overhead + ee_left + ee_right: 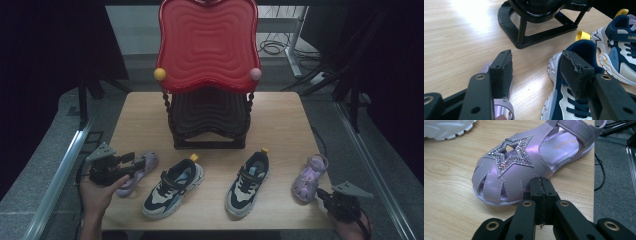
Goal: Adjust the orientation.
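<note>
Four shoes lie in a row on the wooden table. At the left end is a purple sandal, and my left gripper hovers open over it. In the left gripper view the sandal's lavender strap lies under the left jaw and a navy-and-white sneaker lies behind the right jaw; nothing sits between the jaws. At the right end is a purple sandal with a glitter star. My right gripper is shut just short of its toe, holding nothing.
A two-tier rack with a red top tray and a black lower tier stands at the back centre; its black base lies ahead of the left gripper. Two sneakers lie mid-row. The right sandal lies near the table's right edge.
</note>
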Motion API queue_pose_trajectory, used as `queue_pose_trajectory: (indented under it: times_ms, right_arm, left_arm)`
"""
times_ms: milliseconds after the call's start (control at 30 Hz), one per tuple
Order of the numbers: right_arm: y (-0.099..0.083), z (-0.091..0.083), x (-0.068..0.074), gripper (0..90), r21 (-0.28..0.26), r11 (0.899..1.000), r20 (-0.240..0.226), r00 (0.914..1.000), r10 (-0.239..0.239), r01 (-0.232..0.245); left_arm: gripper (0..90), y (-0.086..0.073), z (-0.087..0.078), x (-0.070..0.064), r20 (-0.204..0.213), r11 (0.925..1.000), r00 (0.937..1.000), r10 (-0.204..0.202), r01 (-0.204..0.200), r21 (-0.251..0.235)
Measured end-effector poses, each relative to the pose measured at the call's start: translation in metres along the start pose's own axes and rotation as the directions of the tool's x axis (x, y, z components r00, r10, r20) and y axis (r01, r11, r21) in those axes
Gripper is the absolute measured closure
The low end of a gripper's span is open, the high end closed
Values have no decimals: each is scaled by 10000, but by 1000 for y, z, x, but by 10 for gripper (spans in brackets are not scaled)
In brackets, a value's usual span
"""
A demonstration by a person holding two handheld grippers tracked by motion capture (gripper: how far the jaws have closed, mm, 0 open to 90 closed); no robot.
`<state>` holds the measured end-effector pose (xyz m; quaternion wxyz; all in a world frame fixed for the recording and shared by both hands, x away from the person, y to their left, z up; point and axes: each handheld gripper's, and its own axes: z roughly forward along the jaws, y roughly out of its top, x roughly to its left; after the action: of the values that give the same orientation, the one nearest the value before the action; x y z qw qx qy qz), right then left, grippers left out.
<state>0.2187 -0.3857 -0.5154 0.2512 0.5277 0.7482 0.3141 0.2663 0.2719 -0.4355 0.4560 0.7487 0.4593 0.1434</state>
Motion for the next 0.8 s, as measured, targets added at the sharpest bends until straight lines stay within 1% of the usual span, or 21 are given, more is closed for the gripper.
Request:
queue_pose_trajectory:
  times_ms: [167, 467, 800]
  right_arm:
    - [1, 0, 1, 900, 26, 10000, 12, 10000, -64, 64]
    - [4, 0, 7, 900, 64, 9995, -166, 9994, -297, 298]
    - [6, 1, 11, 900, 89, 9992, -313, 9988, -382, 385]
  left_arm:
    - [426, 0, -2, 1, -27, 10000, 10000, -16, 16, -48]
    - [426, 0, 0, 2, 13, 10000, 10000, -36, 36, 25]
    - [426, -1, 0, 2, 0, 10000, 10000, -57, 57, 11]
